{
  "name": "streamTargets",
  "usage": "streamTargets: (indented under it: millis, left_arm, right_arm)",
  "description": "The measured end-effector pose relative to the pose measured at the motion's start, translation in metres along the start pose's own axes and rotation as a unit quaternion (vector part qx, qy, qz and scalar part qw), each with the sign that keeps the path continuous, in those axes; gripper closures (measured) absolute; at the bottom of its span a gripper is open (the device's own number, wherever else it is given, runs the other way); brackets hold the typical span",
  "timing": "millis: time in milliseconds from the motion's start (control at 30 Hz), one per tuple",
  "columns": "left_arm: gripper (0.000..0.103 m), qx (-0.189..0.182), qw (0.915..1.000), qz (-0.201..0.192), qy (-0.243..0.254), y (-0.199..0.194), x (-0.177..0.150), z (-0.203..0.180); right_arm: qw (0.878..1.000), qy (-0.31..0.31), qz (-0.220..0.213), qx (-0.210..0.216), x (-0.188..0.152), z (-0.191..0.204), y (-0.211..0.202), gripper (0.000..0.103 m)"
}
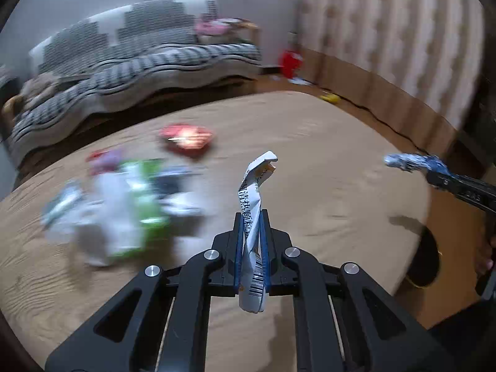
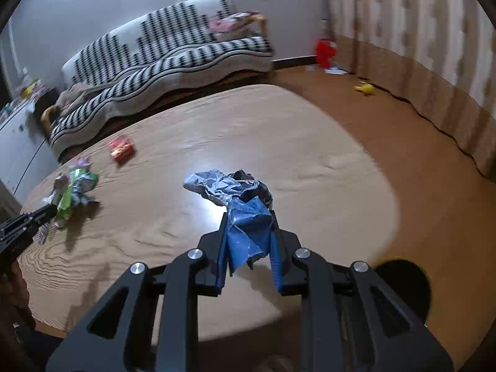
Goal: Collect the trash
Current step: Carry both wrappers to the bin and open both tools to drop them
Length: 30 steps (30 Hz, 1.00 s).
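The table (image 2: 310,155) is smooth, glossy wood grain; the crumpled blue wrapper (image 2: 245,220) looks like shiny foil; the white wrapper (image 1: 252,217) is printed film.

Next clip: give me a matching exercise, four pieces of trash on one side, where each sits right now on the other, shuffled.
Things:
1. white wrapper with barcode
2. crumpled blue wrapper
3. red packet
4. green and white wrappers

Places:
A. lying alone on the table, toward the sofa
B. pinched in the left tongs
C. heaped on the table
D. clamped in the right tongs

Pairs: 1-B, 2-D, 3-A, 4-C

Striped sofa (image 2: 173,62) against grey wall (image 2: 124,6), curtains (image 2: 418,24) right
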State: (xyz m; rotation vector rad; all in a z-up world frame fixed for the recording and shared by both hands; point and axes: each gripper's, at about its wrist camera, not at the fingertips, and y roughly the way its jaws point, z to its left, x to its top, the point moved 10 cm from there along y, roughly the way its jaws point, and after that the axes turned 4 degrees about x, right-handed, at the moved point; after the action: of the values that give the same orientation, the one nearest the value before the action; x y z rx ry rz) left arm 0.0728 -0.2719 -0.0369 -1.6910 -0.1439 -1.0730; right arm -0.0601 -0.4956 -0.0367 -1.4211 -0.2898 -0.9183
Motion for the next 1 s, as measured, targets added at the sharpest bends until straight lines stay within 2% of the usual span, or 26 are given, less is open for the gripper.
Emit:
streamTargets:
  millis: [167,267,400,500,700,1000]
  left_arm:
    - [0.094,-0.068,0.9956,0.016,0.061,0.017,-0.004,-0.115]
    - [0.094,-0.114,0.9879,0.020,0.103,0.023,-0.011,-0.192]
    - [0.094,-0.158,0.9768,0.023,0.143,0.028,-0.023,-0.265]
    - [0.094,-0.179,0.9705,0.030,0.159,0.034,-0.031,-0.304]
    - [0.094,-0.205,0.9608,0.045,0.182,0.045,-0.041,-0.352]
    - [0.094,-0.220,0.9565,0.056,0.184,0.060,-0.037,-0.378]
  right_arm:
    - [0.998,0.049,-0.006,-0.042,-0.027,-0.083,-0.034,0.080]
    - [0.994,0.082,-0.005,-0.069,-0.044,-0.133,-0.051,0.080]
    - [0.986,0.129,0.001,-0.104,-0.071,-0.195,-0.073,0.080]
    - [0.981,0.151,0.013,-0.122,-0.089,-0.225,-0.084,0.080]
    - [0.973,0.178,0.046,-0.140,-0.119,-0.262,-0.093,0.080]
    - [0.971,0.181,0.054,-0.147,-0.118,-0.263,-0.090,0.080]
